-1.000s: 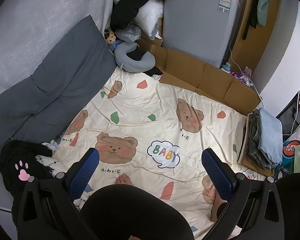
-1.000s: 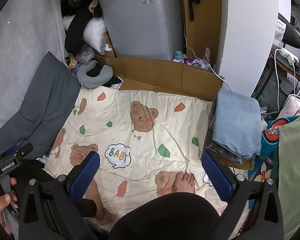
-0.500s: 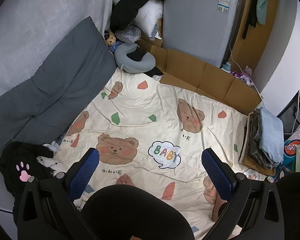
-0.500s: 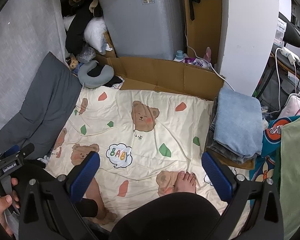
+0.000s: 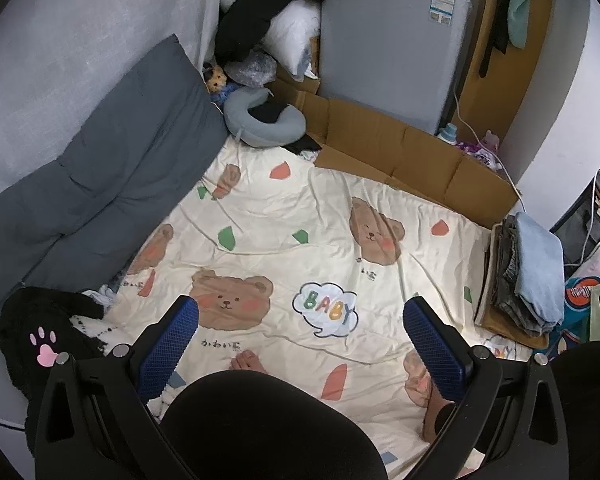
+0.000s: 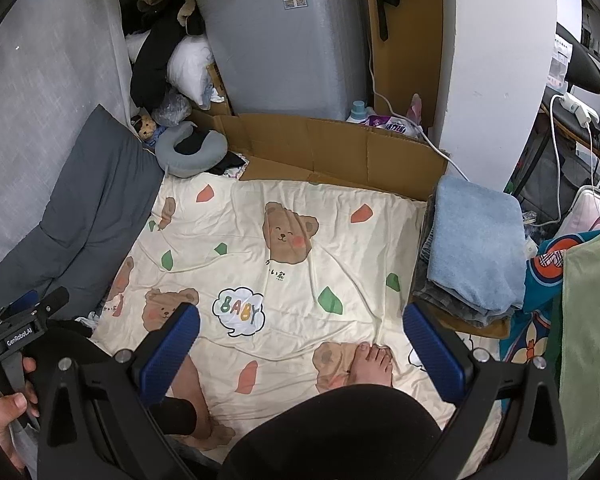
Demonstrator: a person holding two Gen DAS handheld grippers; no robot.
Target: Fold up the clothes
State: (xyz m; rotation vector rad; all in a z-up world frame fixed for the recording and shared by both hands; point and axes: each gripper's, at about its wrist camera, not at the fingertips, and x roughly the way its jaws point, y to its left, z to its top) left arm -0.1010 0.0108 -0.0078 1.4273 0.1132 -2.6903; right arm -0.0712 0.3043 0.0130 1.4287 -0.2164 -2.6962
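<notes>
Barely anything has changed over the last second: the bear-print blanket [image 5: 284, 240] stays spread and bare, the folded clothes stack [image 6: 472, 248] sits at its right edge, and a black paw-print garment [image 5: 44, 332] lies off its near-left corner. Both the left gripper [image 5: 300, 344] and right gripper [image 6: 300, 344] still hover with fingers spread wide, empty, so probably the next garment awaits picking.

A sheet [image 5: 300, 216] covers the floor. Left of it lies a cushion [image 5: 100, 176]; behind it stands a cardboard wall [image 5: 400, 148], with a neck pillow [image 5: 260, 124] at the far left corner. At its right edge sits a stack of folded clothes [image 6: 472, 248]. Bare feet [image 6: 370, 364] rest on the near part.
</notes>
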